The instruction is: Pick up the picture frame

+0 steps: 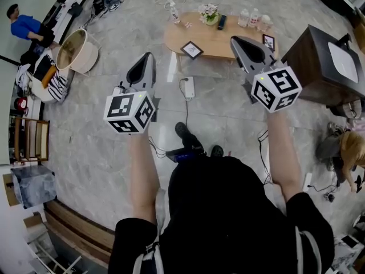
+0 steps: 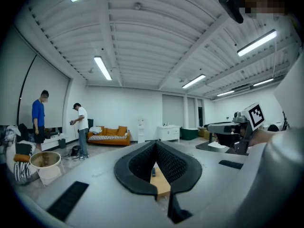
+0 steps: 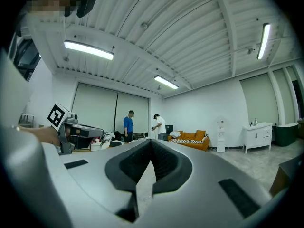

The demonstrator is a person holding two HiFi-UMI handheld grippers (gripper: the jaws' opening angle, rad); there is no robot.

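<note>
A small black picture frame (image 1: 192,49) lies flat on the low wooden table (image 1: 228,43) across the room, well beyond both grippers. A second small dark frame (image 1: 268,41) stands at the table's right end. My left gripper (image 1: 150,55) is held level in the air, short of the table's left end, shut and holding nothing. My right gripper (image 1: 235,39) is also level and shut, empty, its tip overlapping the table's right half in the head view. Through the left gripper (image 2: 156,144) a strip of the wooden table (image 2: 161,183) shows. The right gripper (image 3: 151,140) faces the open room.
Flowers (image 1: 209,13), bottles (image 1: 249,18) and a dark phone-like thing (image 1: 221,21) share the table. A power strip (image 1: 187,88) and cables lie on the floor. A cream bin (image 1: 77,51) stands at left, a dark cabinet (image 1: 319,61) at right. People stand at far left (image 1: 25,26).
</note>
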